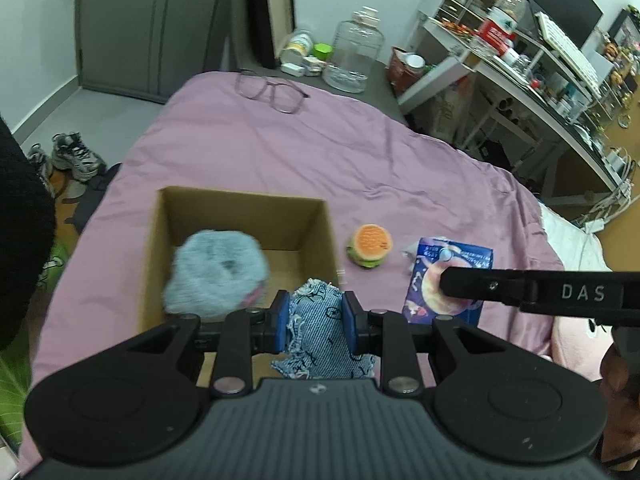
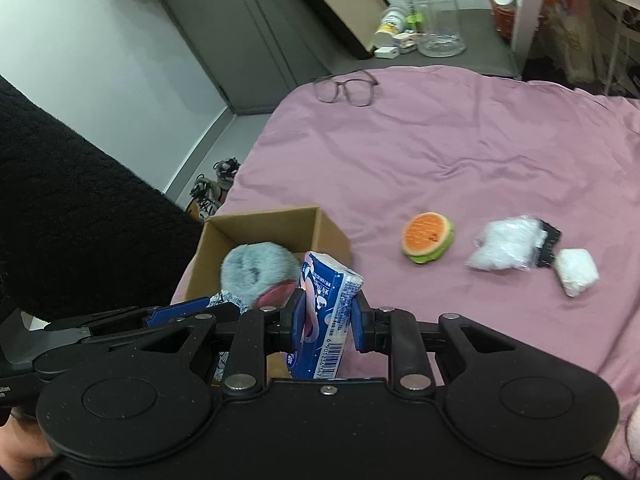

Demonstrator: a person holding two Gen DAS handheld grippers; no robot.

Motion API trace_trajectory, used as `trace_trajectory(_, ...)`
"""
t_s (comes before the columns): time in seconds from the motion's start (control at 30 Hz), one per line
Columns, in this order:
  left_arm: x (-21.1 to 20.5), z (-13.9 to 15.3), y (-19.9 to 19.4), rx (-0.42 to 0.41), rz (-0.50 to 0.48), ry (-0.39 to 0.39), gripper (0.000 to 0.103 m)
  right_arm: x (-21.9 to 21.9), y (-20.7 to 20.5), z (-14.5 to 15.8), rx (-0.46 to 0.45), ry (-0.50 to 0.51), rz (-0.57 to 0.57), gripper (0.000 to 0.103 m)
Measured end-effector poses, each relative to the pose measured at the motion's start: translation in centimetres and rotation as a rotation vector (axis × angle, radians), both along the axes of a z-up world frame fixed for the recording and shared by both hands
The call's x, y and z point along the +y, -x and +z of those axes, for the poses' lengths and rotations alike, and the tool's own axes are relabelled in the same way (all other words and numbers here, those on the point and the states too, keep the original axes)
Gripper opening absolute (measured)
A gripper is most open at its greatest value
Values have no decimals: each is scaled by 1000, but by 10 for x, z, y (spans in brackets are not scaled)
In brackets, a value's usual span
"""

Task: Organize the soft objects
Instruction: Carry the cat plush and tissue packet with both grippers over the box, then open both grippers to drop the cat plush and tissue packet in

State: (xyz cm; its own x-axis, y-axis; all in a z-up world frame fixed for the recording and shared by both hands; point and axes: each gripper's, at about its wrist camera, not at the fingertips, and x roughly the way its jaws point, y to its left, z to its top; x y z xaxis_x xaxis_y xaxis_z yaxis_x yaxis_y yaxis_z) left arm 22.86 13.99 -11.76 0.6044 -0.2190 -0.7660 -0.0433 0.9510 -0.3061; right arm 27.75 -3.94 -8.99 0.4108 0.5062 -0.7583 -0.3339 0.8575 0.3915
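The left gripper [image 1: 316,314] squeezes a blue cloth [image 1: 318,328] hanging down over the box [image 1: 240,216], and the right gripper [image 2: 326,322] pinches a tissue pack [image 2: 326,312] standing tall, top tipped right.

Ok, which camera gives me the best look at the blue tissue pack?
The right wrist view: the blue tissue pack sits close between the right gripper's pads, printing and barcode readable. The left wrist view shows the pack farther off, partly crossed by the right gripper's black finger.
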Motion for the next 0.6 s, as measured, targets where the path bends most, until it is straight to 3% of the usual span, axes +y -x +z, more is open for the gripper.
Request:
trace_trajectory(0.33,55,-28,5,37,67,13,26,52,-15,-10,-18,46,32,24)
trace_trajectory(0.6,71,-41,-4,42,67,27,27,75,-36,-17,-37,75,-1,27)
